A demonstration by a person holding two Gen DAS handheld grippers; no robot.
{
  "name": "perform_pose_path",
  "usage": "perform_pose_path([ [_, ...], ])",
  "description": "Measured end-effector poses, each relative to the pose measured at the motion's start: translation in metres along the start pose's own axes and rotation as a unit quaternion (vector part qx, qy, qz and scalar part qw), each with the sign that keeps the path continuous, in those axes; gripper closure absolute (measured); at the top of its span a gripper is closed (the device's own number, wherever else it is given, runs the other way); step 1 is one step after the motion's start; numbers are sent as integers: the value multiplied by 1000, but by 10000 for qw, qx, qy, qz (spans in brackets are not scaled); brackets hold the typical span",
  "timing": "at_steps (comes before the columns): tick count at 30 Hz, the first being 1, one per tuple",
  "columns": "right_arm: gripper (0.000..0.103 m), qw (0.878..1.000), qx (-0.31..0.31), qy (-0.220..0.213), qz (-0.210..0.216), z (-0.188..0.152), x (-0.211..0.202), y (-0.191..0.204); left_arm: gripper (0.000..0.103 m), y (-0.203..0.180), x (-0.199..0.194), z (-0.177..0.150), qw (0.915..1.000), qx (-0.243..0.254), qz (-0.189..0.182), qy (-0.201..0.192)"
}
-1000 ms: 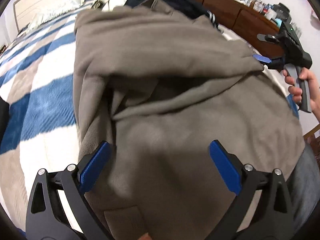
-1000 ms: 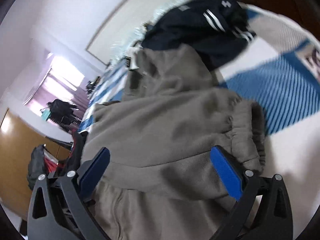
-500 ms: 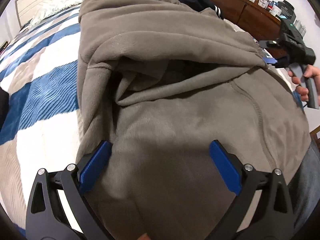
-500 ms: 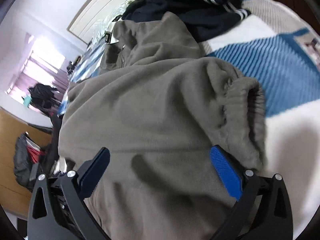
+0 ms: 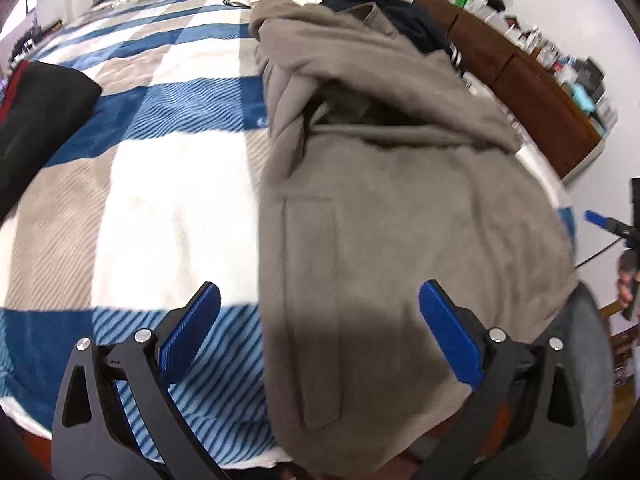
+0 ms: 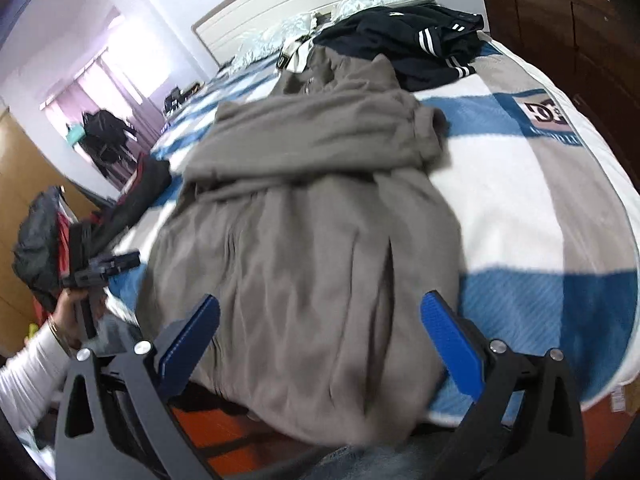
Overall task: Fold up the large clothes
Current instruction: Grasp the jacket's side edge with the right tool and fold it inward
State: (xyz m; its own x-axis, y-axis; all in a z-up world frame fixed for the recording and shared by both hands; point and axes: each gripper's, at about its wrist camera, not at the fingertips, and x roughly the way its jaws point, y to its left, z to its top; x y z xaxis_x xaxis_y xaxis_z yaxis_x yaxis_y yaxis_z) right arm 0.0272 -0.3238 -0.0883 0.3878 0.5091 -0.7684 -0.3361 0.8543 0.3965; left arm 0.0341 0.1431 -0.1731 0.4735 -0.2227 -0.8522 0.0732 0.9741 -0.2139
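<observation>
Striped blue-and-white bed (image 5: 168, 184) filling the frame, grey-brown garment (image 5: 400, 216) spread across centre and right with its lower edge overhanging the mattress, left tool (image 5: 320, 336) and right tool (image 6: 320, 336) both gaping wide and empty above it, likely to slide floorward if tugged carelessly.

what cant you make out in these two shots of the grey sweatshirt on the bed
- Grey sweatshirt: its near hem drops over the bed edge, hidden in both views.
- Items on the dresser: blurred and too small in the left wrist view.
- Right tongs: cut off by the frame edge there.
- Dark clothes: bunched, type unclear.
</observation>
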Motion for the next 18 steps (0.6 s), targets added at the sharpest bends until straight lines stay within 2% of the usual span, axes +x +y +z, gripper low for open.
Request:
perform_pose_path([
  [2,5,9998,-120,17,-149,-10,3,1,6,-1,6,-2,9997,43,221,-14],
  [6,5,9983,-410,-7,-404,-22,15,-3,6,6,18,-2,9997,-26,226,44],
  [12,5,9989,-334,122,-313,-23,35,-28,6,16,39,-5,9994,-250,-237,101],
  [18,5,9996,138,166,164,-24,49,-47,6,6,44,-13,9979,-134,-632,86],
])
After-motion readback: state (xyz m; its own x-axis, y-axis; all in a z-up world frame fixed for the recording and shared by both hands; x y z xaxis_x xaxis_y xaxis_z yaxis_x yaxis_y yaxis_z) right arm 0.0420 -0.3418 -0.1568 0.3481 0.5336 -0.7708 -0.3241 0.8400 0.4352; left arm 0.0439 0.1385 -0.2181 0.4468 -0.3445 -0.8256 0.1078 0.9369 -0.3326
